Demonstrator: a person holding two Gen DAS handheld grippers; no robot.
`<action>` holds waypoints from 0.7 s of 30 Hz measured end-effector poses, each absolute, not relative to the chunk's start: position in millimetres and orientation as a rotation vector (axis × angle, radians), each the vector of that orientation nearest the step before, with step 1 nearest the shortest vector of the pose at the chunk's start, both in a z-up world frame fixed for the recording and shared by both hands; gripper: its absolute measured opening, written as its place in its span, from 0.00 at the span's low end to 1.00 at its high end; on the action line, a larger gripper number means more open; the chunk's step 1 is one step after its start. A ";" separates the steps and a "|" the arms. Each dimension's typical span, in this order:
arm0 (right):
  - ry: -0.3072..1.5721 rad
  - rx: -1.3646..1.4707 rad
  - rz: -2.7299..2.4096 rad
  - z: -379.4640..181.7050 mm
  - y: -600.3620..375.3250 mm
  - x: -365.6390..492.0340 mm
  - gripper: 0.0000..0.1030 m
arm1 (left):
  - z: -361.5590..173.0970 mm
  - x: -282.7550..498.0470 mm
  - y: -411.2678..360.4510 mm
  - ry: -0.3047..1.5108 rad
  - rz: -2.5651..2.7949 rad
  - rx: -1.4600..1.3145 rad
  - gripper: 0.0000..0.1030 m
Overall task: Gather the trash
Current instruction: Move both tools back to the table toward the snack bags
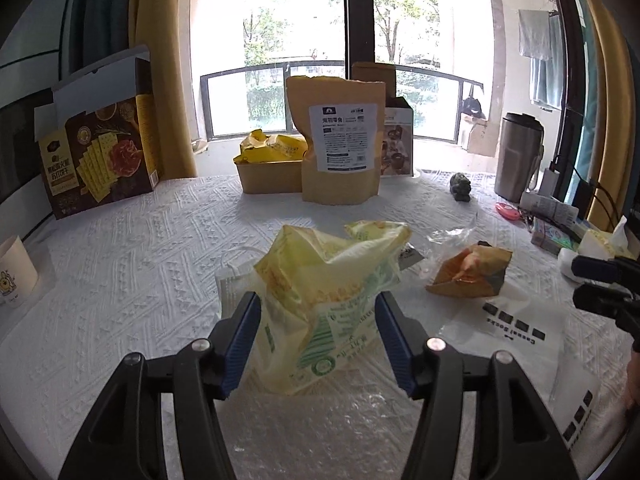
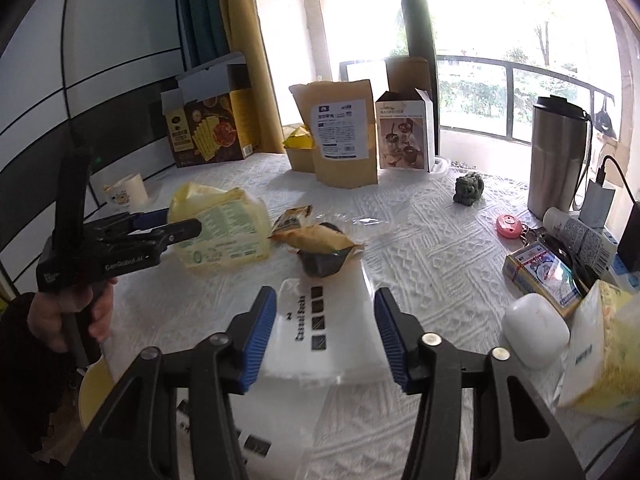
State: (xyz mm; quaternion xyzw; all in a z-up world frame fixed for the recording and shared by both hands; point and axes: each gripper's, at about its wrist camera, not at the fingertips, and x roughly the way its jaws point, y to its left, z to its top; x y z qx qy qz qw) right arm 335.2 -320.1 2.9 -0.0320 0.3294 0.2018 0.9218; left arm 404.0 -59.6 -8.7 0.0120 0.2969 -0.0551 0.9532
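Note:
A yellow plastic bag (image 1: 328,296) lies crumpled on the white tablecloth (image 1: 140,260); it also shows in the right wrist view (image 2: 224,232). My left gripper (image 1: 316,336) is open, its blue pads on either side of the bag's near end. An orange-brown snack wrapper (image 1: 472,272) lies to the bag's right, also in the right wrist view (image 2: 324,244). A white printed plastic sleeve (image 2: 320,328) lies flat under my right gripper (image 2: 326,332), which is open and empty above it. A clear wrapper (image 1: 448,236) and a white face mask (image 1: 232,284) lie near the bag.
At the back stand a cracker box (image 1: 100,152), a kraft pouch (image 1: 340,144), a kraft tub with yellow packets (image 1: 272,164) and a small carton (image 2: 404,136). A steel tumbler (image 2: 556,152), figurine (image 2: 468,188), card box (image 2: 540,276), tissue pack (image 2: 600,344) crowd the right. A paper cup (image 1: 14,276) stands left.

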 end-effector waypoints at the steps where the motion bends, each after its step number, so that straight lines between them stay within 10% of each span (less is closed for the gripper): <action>1: 0.682 -0.062 0.413 3.2 -319.0 341.8 0.58 | -9.4 407.6 -59.1 0.608 -0.119 0.016 0.58; 10: 0.744 -0.009 0.424 -1.6 -303.6 397.0 0.58 | -13.6 418.5 -60.1 0.593 -0.144 0.023 0.58; 13: 0.771 -0.017 0.434 -6.3 -293.0 409.5 0.58 | -14.5 420.6 -57.3 0.600 -0.163 0.005 0.28; 21: 0.845 -0.078 0.390 -28.4 -275.5 424.3 0.58 | -10.7 411.1 -58.5 0.573 -0.217 -0.008 0.06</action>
